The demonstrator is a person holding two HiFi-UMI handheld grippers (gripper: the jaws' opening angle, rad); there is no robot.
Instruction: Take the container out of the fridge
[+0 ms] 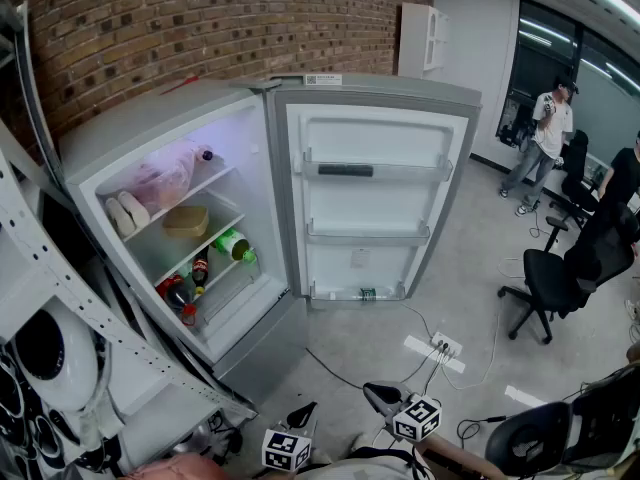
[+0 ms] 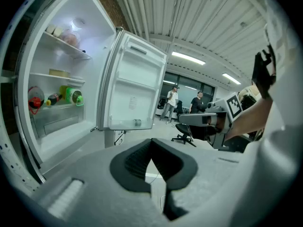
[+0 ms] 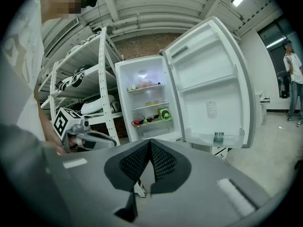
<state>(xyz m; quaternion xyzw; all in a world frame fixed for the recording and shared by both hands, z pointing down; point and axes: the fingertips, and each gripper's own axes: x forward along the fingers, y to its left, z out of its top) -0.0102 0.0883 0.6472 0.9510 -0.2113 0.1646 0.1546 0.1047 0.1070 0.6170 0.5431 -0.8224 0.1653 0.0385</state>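
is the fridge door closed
No, the fridge door stands swung wide open, with the container showing inside.

Head view looked steeply down from well back; both gripper views, low, apparently level, shared the open white fridge [image 1: 160, 128] [image 2: 135, 89] [image 3: 208, 89].
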